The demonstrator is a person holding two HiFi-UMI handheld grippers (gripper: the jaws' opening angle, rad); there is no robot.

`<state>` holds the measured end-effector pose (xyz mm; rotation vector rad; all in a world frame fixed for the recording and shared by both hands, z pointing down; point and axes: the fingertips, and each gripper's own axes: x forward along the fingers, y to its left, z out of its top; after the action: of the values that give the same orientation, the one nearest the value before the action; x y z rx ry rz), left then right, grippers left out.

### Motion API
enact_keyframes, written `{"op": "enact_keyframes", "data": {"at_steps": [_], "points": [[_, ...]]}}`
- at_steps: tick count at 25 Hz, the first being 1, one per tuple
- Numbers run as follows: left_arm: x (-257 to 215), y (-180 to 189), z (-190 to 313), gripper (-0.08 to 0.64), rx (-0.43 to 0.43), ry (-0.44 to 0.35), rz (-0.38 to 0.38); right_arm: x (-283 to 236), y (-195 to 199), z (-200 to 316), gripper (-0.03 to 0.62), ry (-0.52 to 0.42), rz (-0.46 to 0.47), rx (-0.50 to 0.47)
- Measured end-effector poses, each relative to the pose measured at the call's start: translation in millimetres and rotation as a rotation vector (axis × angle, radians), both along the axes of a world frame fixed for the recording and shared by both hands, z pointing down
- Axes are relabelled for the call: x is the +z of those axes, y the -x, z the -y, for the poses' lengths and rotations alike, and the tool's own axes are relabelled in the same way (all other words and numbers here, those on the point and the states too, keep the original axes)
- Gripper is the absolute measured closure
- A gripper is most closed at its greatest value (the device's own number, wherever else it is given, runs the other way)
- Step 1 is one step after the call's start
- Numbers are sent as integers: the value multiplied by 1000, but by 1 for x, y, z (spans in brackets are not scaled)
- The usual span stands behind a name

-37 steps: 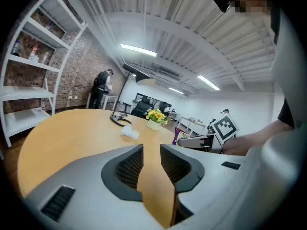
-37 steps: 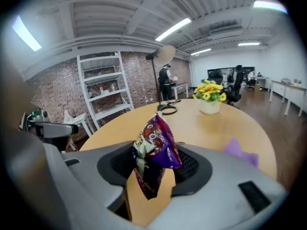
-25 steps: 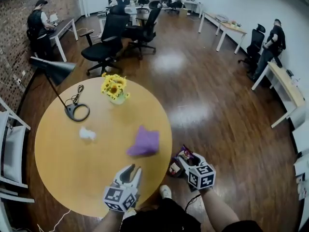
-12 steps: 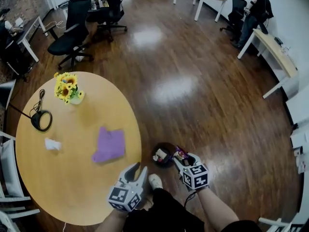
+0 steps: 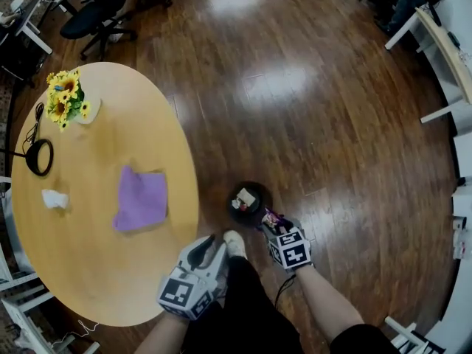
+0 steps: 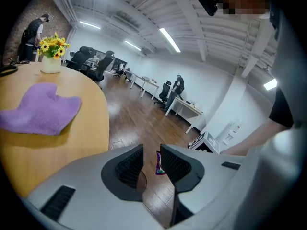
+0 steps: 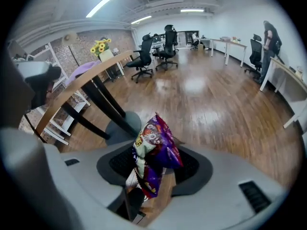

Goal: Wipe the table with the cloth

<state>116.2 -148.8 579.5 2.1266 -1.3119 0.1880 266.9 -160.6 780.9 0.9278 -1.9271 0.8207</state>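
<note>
**Cloth waiting on the table, wrapper in the right gripper**

On the far left, yellow sunflowers (image 5: 65, 98) are standing in a pot near the edge of the round wooden table (image 5: 88, 271). A black ring (image 5: 38, 157) with a cord is lying near them. A small white scrunched paper (image 5: 54, 198) is sitting closer to the person.

The purple cloth (image 5: 141, 198) is lying flat on the table, right of the paper, and nothing is touching it.

The left gripper (image 5: 212, 248) is hanging by the table edge, apart from the cloth. Its jaws are standing a little apart with nothing between them.

A small dark bin (image 5: 248, 201) is sitting on the wooden floor with some rubbish in it. The right gripper (image 5: 269, 221) is hovering just beside the bin, squeezing a purple snack wrapper (image 7: 153, 147) in its jaws.
</note>
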Motion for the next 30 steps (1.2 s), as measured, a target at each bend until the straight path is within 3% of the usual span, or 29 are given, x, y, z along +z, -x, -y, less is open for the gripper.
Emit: {"op": "enact_keyframes", "data": {"at_steps": [11, 30], "points": [[11, -2, -6, 457, -35, 46, -16, 24, 8, 5, 344, 45, -15, -26], [-17, 40, -12, 457, -88, -28, -38, -55, 34, 9, 345, -71, 120, 88]]}}
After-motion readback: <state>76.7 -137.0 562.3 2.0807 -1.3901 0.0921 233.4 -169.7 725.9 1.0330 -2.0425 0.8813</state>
